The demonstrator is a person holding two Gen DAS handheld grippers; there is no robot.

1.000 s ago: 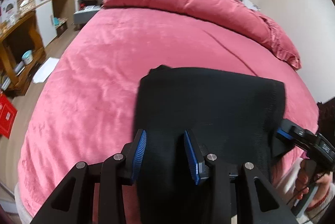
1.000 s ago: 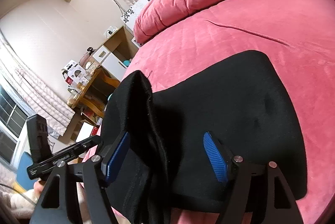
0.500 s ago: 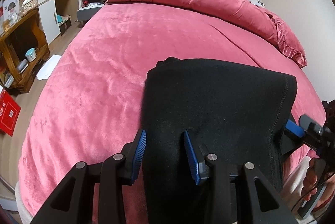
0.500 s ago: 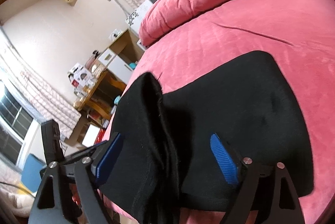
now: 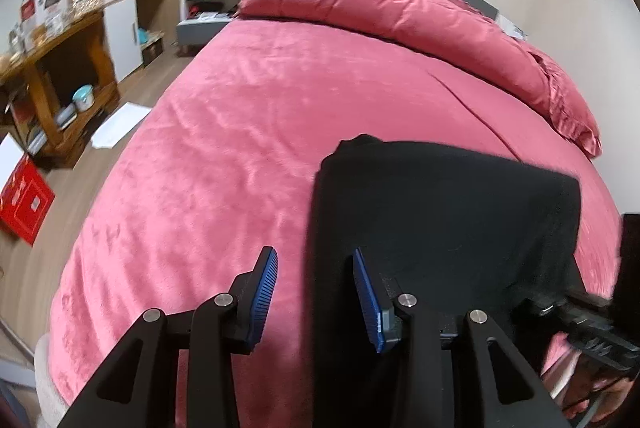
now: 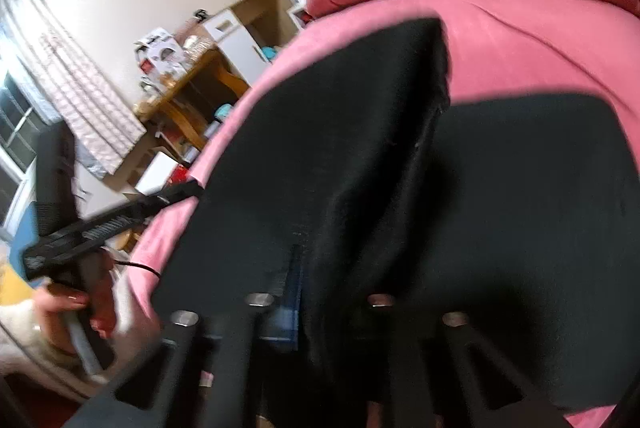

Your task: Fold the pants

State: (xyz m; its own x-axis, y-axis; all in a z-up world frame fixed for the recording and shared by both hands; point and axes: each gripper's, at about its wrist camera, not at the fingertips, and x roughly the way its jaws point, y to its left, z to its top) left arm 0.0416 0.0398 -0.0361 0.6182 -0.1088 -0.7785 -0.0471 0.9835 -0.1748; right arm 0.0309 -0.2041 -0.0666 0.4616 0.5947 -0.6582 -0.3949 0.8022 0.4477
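Lying folded on the pink plush bedspread (image 5: 248,131), black knit pants (image 5: 448,211), left gripper (image 5: 316,294) hovering half-open astride the near left edge, right gripper (image 6: 316,292) closing, pinching a raised fold

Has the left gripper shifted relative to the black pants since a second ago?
Yes. The left gripper has slid leftward off the black pants: its fingers earlier straddled the fabric, now the left finger lies over bare pink bedspread.
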